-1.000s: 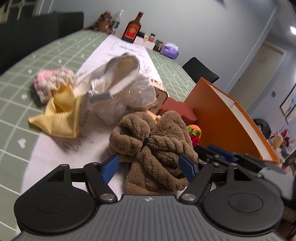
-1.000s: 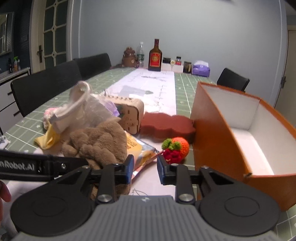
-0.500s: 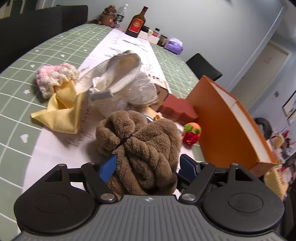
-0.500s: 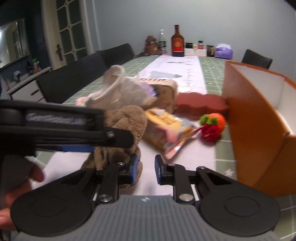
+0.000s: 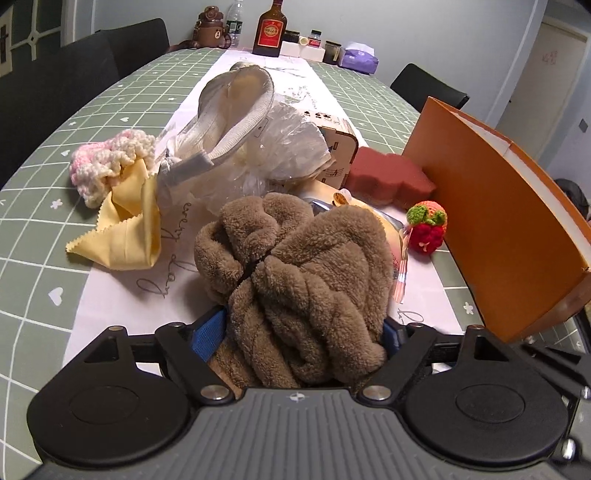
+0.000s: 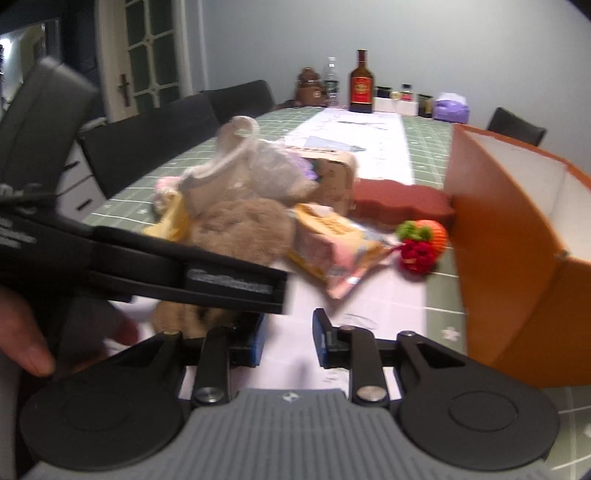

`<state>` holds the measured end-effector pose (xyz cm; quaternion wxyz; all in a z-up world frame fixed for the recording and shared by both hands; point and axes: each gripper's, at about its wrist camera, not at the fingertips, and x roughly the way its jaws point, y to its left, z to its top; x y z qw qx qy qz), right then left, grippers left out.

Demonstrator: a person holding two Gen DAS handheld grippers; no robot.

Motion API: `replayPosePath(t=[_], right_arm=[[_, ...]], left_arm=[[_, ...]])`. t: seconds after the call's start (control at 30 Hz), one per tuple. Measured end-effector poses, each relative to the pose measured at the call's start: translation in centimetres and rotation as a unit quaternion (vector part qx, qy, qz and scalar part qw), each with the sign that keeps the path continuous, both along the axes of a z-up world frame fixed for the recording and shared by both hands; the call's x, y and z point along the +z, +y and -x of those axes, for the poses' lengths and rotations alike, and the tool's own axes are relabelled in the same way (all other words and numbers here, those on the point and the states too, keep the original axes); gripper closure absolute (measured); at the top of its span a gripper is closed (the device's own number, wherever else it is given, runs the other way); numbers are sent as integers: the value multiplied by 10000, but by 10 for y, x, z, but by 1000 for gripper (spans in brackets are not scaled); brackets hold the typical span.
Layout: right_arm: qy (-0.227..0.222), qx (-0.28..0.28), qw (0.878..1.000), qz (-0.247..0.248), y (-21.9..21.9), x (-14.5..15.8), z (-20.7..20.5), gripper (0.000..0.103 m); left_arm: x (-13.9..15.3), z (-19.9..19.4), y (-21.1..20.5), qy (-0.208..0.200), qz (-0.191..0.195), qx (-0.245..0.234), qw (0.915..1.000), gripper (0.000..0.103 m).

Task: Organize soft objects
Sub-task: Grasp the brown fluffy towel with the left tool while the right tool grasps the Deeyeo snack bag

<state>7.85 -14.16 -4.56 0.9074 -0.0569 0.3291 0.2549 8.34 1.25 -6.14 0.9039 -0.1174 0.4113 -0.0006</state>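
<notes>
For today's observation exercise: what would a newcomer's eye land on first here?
The fluffy brown plush towel, bunched between the left gripper fingers, fills the foreground. To its right stands the tall orange cardboard box, open side up, with a small red-and-orange crocheted fruit beside it.

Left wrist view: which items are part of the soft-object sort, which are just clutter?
Job:
brown fleece, between left gripper fingers
crochet strawberry
pink-white knit piece
yellow cloth
orange box

Clutter:
liquor bottle
wooden box
tissue pack
</notes>
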Motion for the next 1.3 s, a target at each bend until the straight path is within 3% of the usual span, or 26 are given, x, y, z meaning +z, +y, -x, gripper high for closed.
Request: replayPosePath(t=[0.17, 0.23, 0.43, 0.67, 0.77, 1.0, 1.3], right_arm=[[12, -288, 9996, 59, -13, -4, -14, 75], [-40, -298, 9995, 45, -14, -4, -19, 66], [-409, 151, 9984, 372, 0, 0, -42, 44], [-761, 894, 9900, 784, 25, -1, -78, 33], [-770, 1049, 9872, 925, 31, -8, -88, 20], [-265, 854, 9925, 837, 32, -21, -111, 19], [204, 738, 9958, 501, 19, -14, -75, 23]], left_arm=[[5, 2, -5, -91, -249, -164, 9995, 31], [9, 4, -4, -113, -326, -198, 9992, 34], [24, 11, 9, -166, -769, -152, 9968, 34], [24, 4, 12, -102, -667, -184, 9976, 34], [21, 2, 13, -63, -644, -172, 9978, 34], [15, 4, 19, 24, -511, -134, 9986, 34], [12, 8, 29, 1, -427, 13, 9991, 33]])
